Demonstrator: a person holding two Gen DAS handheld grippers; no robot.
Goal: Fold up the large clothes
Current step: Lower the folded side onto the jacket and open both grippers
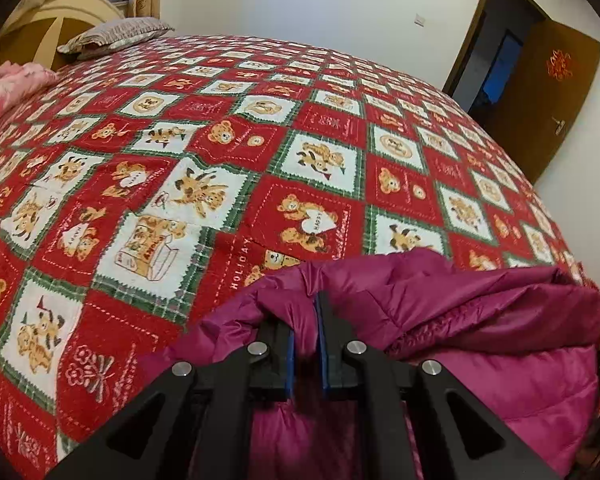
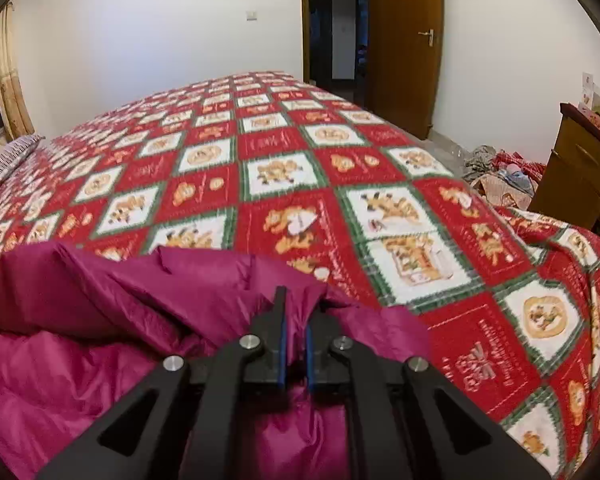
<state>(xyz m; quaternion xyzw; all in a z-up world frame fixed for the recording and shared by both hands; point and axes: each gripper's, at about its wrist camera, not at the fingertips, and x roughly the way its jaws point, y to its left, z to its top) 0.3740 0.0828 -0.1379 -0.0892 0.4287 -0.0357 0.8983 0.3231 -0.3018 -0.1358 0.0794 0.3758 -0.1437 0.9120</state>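
Left wrist view: my left tool (image 1: 306, 336) is clamped on a bunched edge of the puffy magenta quilted jacket (image 1: 480, 320), which sits at the near edge of the bed with the red, white and green teddy-bear patchwork quilt (image 1: 260, 140). A striped grey pillow (image 1: 116, 34) lies up at the far end.

Right wrist view: my right tool (image 2: 296, 332) is pinched shut on another bit of the jacket (image 2: 100, 320), the rest heaped to its left. Honestly, folding has barely begun: it's still crumpled, needs spreading flat first, no neat fold yet.
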